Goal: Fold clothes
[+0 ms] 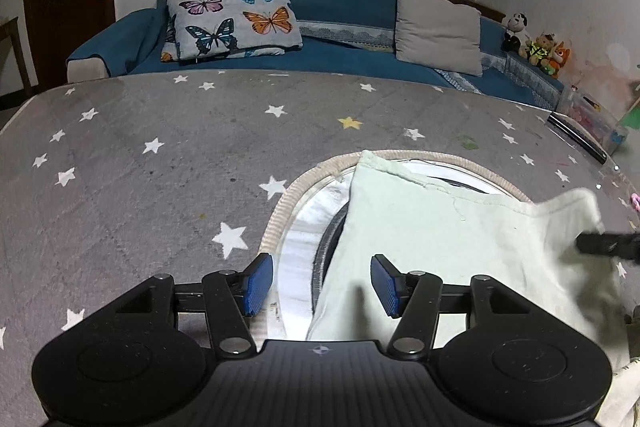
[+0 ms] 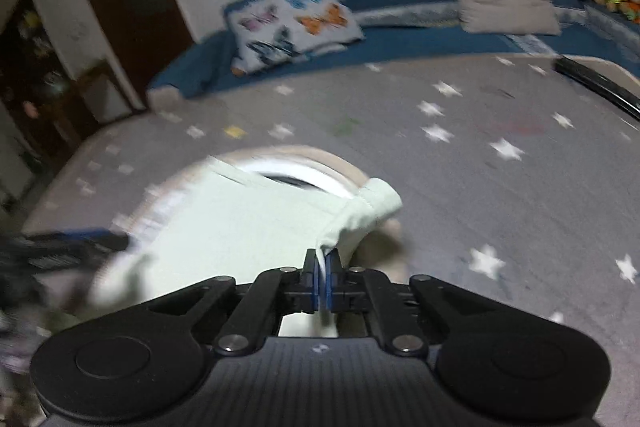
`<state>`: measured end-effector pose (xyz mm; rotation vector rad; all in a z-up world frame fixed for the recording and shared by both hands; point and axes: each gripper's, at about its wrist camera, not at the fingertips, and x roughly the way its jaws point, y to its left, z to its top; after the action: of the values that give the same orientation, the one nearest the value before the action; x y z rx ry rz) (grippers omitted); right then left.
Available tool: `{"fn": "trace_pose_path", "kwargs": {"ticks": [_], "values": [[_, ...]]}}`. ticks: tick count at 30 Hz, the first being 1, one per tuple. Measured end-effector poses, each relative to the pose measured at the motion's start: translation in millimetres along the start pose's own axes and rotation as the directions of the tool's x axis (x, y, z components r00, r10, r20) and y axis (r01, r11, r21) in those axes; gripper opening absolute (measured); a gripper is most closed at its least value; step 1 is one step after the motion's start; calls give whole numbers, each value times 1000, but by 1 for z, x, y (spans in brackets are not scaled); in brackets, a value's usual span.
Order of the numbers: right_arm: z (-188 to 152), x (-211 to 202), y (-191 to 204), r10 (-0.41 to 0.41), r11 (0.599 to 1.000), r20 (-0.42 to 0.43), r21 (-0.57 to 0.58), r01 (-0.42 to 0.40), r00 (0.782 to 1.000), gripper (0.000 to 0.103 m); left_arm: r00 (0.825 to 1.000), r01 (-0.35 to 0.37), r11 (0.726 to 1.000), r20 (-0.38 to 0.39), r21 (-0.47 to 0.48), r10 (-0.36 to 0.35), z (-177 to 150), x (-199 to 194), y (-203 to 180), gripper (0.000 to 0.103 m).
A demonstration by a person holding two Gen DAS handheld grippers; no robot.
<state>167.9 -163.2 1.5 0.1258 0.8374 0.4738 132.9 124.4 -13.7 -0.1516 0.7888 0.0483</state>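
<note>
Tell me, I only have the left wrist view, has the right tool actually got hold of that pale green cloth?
Observer: Yes. The right tool is shut on the pale green cloth, pinching its edge between the blue pads.
Operator: Which part of the cloth is it?
Observer: A bunched corner at the cloth's right end, lifted just off the star-patterned cover.
Operator: And my left tool, from that side?
Observer: The left tool shows only as a dark blur at the right wrist view's left edge. That view cannot show its grip; in your own view it is open with the cloth's edge between its pads.
</note>
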Motion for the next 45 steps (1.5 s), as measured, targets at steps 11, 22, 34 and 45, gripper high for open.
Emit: {"fn": "trace_pose_path", "kwargs": {"ticks": [11,22,34,45], "values": [[1,5,87,288,939,-52,-178,-293,956,32,1000,-20,1000,-2,-14,20,0,1,7,58],[9,32,41,128,968,-95,-204,-145,987,32,999,-41,999,3,-18,41,12,6,7,56],[11,91,71,117,930,-140,-332,-158,983,29,1000,-20,999,-2,40,20,49,34,-13,49],[17,67,50,101,946,-88,-300,-123,991,4,999,-9,998,-38,58,11,57,63,-19,32]]}}
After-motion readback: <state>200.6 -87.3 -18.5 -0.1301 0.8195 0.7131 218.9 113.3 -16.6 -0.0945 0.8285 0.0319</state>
